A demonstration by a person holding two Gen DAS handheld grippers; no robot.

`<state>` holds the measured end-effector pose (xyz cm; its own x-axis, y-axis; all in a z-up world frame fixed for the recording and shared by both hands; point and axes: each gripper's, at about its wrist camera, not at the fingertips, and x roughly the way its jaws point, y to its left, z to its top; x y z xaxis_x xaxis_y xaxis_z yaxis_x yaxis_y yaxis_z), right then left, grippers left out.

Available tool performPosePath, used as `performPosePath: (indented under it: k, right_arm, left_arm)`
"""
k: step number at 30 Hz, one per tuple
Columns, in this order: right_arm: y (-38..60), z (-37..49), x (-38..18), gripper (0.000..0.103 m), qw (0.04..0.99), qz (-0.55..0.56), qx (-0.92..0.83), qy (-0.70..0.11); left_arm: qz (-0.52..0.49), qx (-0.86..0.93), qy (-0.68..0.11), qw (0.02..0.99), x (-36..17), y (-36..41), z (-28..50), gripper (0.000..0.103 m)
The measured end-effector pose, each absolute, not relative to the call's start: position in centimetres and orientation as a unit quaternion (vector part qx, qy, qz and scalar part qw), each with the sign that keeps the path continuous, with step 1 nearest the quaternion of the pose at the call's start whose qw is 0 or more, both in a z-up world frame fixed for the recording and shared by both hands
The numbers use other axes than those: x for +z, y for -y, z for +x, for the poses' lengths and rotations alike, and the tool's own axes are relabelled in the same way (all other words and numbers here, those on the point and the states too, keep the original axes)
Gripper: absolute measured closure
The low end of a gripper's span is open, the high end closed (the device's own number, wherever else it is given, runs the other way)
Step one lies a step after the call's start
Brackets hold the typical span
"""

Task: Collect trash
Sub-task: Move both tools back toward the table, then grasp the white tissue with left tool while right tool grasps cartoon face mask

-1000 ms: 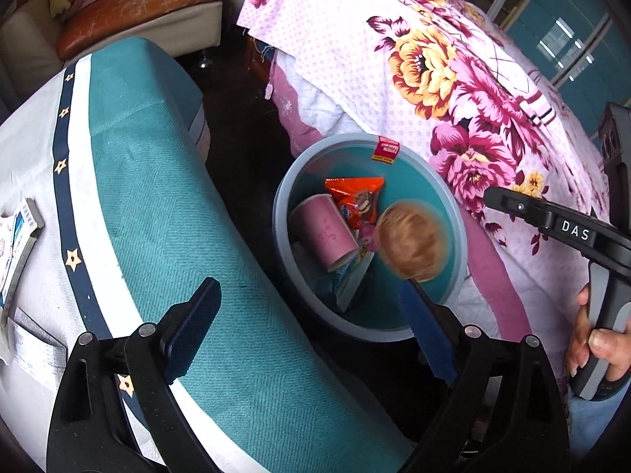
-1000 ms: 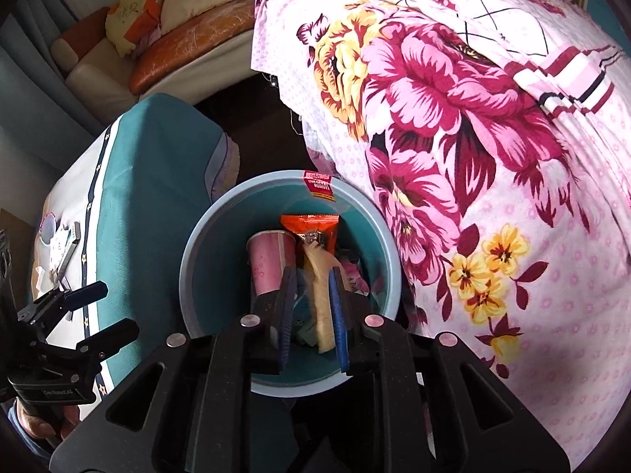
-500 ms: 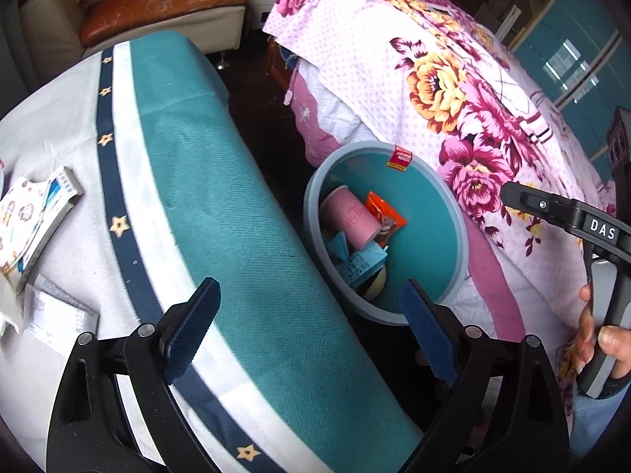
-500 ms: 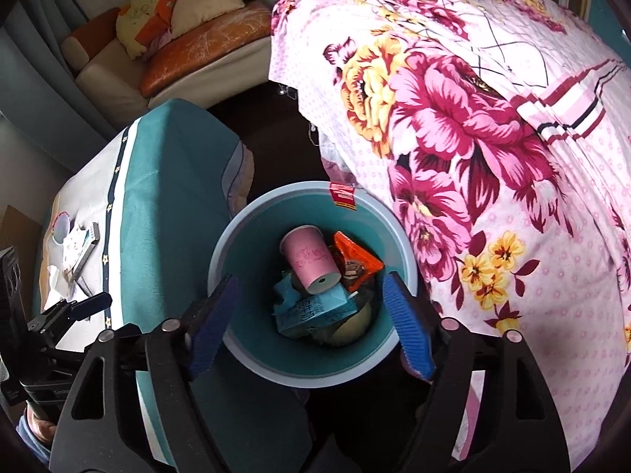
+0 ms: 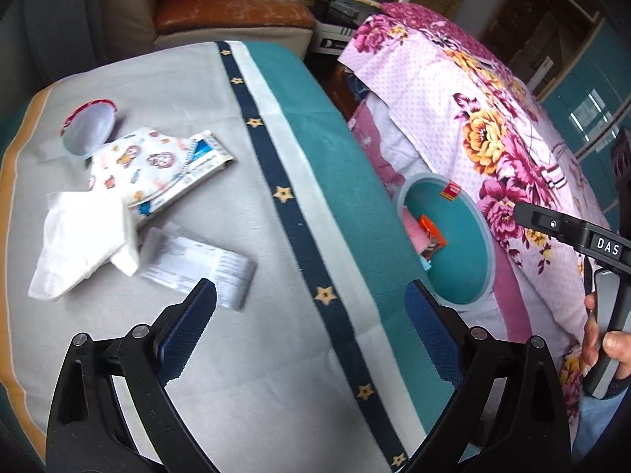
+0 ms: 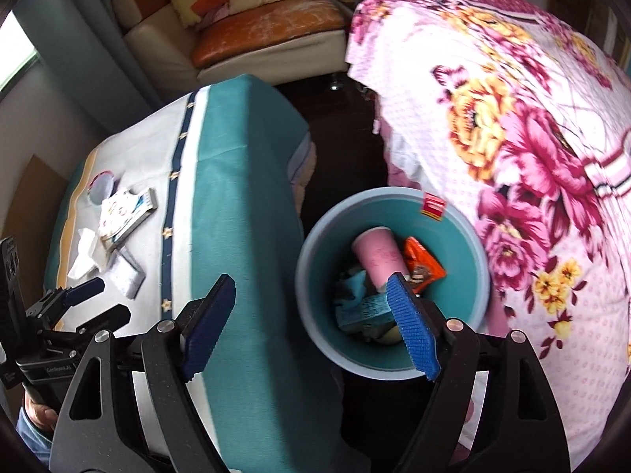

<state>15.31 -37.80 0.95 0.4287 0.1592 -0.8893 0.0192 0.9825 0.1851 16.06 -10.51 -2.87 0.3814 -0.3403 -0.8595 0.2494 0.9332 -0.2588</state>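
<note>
A blue bin (image 6: 469,276) (image 5: 459,268) stands on the floor between the table and the bed. It holds a pink cup (image 6: 380,258), an orange wrapper (image 6: 424,264) and a teal packet (image 6: 363,309). Trash lies on the table: a white tissue (image 5: 79,236), a printed packet (image 5: 157,165), a paper slip (image 5: 201,266) and a round lid (image 5: 88,126). My left gripper (image 5: 311,331) is open over the table, near the slip. My right gripper (image 6: 311,319) is open and empty, above the table edge and bin rim.
The table wears a grey and teal cloth (image 5: 335,165) with a navy star stripe. A bed with a pink floral cover (image 6: 512,126) stands right of the bin. A sofa with cushions (image 6: 256,23) is at the back. A hand (image 5: 607,347) holds the right gripper's handle.
A round brown item dropped into the bin. The right gripper opened, letting go of a pale item over the bin. Both grippers swung left toward the table; the table's trash came into the left view.
</note>
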Motion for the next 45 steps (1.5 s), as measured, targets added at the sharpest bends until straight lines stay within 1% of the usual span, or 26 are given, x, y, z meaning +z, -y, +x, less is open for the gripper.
performPosePath:
  k: [13, 14, 15, 18, 24, 28, 29, 34, 35, 36, 38, 40, 45]
  right_arm:
    - [26.0, 17.2, 1.8, 0.027, 0.828, 0.004, 0.117, -0.549]
    - [25.3, 17.4, 1.8, 0.026, 0.826, 0.001, 0.120, -0.551]
    - [24.7, 17.7, 1.7, 0.023, 0.824, -0.002, 0.123, -0.553]
    - [23.1, 18.4, 1.3, 0.023, 0.821, -0.012, 0.131, -0.556]
    - [21.4, 19.9, 0.3, 0.023, 0.813, -0.018, 0.136, -0.566]
    - [21.1, 21.1, -0.5, 0.023, 0.808, -0.008, 0.135, -0.573]
    - [21.0, 21.5, -0.8, 0.023, 0.806, -0.006, 0.135, -0.576]
    - [20.2, 22.6, -1.8, 0.023, 0.801, -0.005, 0.138, -0.583]
    - [19.9, 22.9, -1.9, 0.023, 0.800, -0.005, 0.140, -0.584]
    - [19.7, 23.2, -2.0, 0.023, 0.799, -0.005, 0.141, -0.584]
    - [19.2, 23.7, -2.3, 0.023, 0.798, -0.005, 0.145, -0.585]
    - [18.4, 24.4, -2.5, 0.023, 0.796, -0.004, 0.151, -0.586]
    - [15.7, 25.9, -2.9, 0.023, 0.795, -0.017, 0.176, -0.580]
  left_arm:
    - [-0.111, -0.093, -0.518, 0.843, -3.4, -2.7, 15.5, 0.006]
    - [-0.114, -0.089, -0.518, 0.843, -3.5, -3.4, 15.5, 0.006]
    - [-0.116, -0.085, -0.518, 0.843, -3.5, -3.9, 15.5, 0.006]
    - [-0.117, -0.071, -0.516, 0.846, -3.9, -5.4, 16.1, 0.006]
    - [-0.098, -0.053, -0.521, 0.846, -5.6, -6.3, 18.1, 0.006]
    - [-0.085, -0.061, -0.536, 0.837, -7.4, -5.4, 19.7, 0.006]
    - [-0.078, -0.060, -0.538, 0.837, -7.7, -5.0, 20.0, 0.004]
    - [-0.032, -0.060, -0.523, 0.850, -7.7, -3.2, 20.4, 0.005]
    - [-0.027, -0.060, -0.517, 0.854, -7.6, -3.0, 20.3, 0.016]
    - [-0.012, -0.052, -0.510, 0.858, -7.5, -2.8, 20.1, 0.024]
    - [-0.005, -0.051, -0.504, 0.862, -7.2, -2.9, 19.9, 0.064]
    - [-0.028, -0.061, -0.506, 0.860, -6.9, -3.9, 20.1, 0.084]
    - [-0.070, -0.035, -0.490, 0.868, -5.4, -8.2, 20.3, 0.084]
